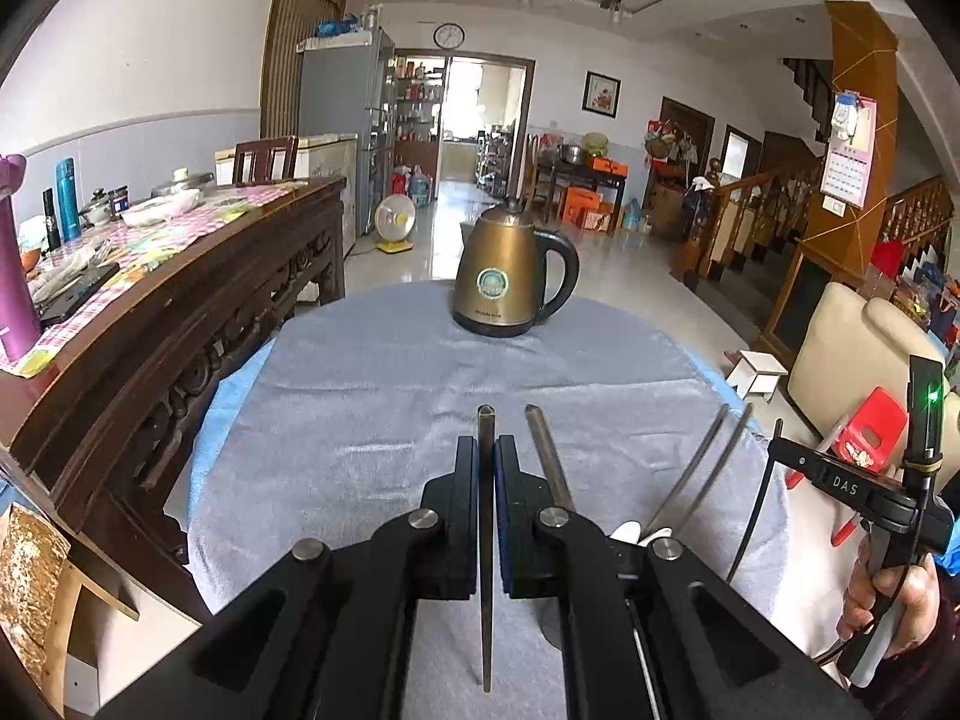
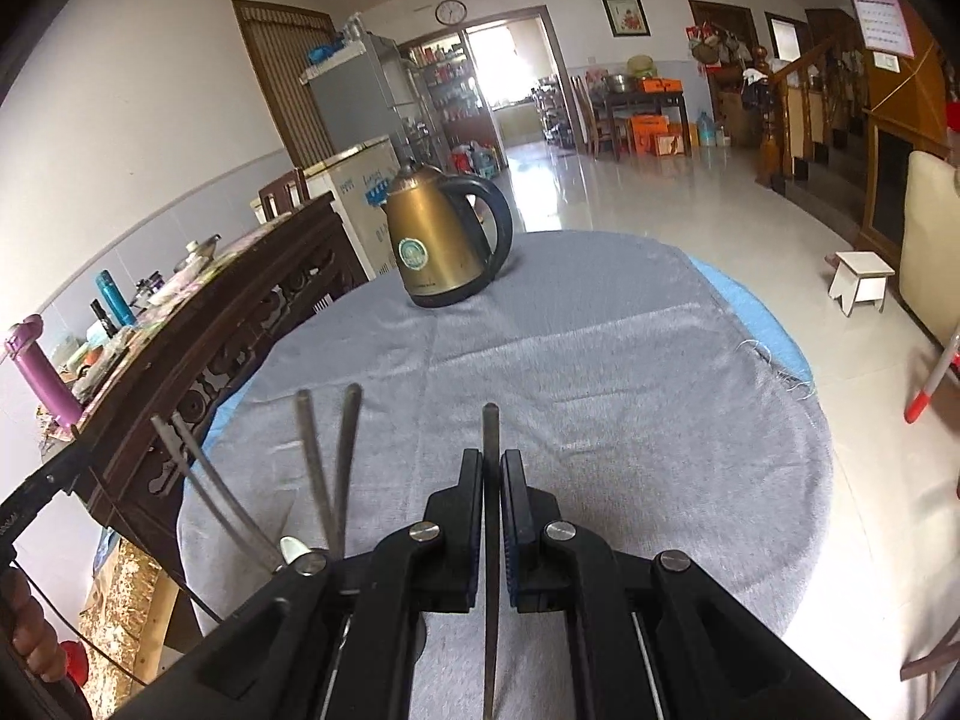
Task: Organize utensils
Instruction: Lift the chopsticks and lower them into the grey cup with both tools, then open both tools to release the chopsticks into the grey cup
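My left gripper [image 1: 486, 450] is shut on a grey metal chopstick [image 1: 486, 540] and holds it above the grey tablecloth [image 1: 372, 420]. A second chopstick [image 1: 549, 462] slants up just right of it, and a pair of thin metal rods [image 1: 702, 468] stands further right beside a white spoon tip [image 1: 630, 531]. My right gripper [image 2: 492, 462] is shut on another metal chopstick [image 2: 491, 516]. In the right wrist view two chopsticks [image 2: 327, 462] and the thin rods [image 2: 204, 480] stick up at the left; what holds them is hidden behind the gripper.
A bronze electric kettle [image 1: 510, 270] stands at the far side of the round table [image 2: 600, 372]. A carved dark wood sideboard [image 1: 180, 324] cluttered with bottles runs along the left. A white step stool [image 2: 861, 279] and a cream sofa [image 1: 852, 348] are to the right.
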`<state>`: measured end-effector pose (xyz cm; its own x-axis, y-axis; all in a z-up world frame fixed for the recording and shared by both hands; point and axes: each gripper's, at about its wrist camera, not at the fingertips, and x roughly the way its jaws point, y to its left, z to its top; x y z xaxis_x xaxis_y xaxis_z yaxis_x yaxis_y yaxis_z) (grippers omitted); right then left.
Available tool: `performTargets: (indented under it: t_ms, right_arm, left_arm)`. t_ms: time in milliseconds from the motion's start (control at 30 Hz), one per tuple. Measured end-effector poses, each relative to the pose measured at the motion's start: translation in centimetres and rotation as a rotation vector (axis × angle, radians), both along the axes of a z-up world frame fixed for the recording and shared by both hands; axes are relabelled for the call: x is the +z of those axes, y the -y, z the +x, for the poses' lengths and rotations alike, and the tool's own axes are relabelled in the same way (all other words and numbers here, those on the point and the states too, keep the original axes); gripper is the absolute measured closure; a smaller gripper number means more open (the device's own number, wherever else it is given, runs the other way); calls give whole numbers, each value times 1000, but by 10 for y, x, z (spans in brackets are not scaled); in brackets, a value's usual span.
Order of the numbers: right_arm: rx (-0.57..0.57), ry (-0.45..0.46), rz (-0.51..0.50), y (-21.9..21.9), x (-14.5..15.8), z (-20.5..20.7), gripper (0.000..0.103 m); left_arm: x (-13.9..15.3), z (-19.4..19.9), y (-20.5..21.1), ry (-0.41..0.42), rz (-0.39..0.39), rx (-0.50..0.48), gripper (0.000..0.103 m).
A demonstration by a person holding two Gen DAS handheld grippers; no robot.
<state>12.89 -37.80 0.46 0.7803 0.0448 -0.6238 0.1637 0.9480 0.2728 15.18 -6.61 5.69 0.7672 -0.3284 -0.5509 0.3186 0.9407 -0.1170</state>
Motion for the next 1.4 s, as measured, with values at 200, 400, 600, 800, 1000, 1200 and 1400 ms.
performTargets:
  t_ms: [200, 400, 600, 800, 1000, 1200, 1400]
  right_arm:
    - [-7, 47, 2, -3, 15, -22, 96]
    - [-15, 93, -5, -7, 32, -42, 96]
    - [-19, 140, -4, -13, 49, -56, 96]
    - [-11, 197, -27, -23, 67, -68, 96]
    - [13, 257, -31, -34, 86, -83, 96]
    - [18, 322, -25, -40, 104, -99, 96]
    - [6, 423, -22, -48, 116, -111, 96]
  left_arm:
    - [13, -23, 1, 39, -19, -6, 98]
    - [31, -40, 1, 80, -40, -31, 98]
    - [47, -50, 0, 126, -65, -35, 98]
    - [58, -57, -3, 163, -109, -6, 98]
    - [64, -62, -6, 211, -164, 19, 98]
    - [65, -66, 0, 252, -180, 25, 98]
    - [63, -68, 5, 282, -202, 26, 98]
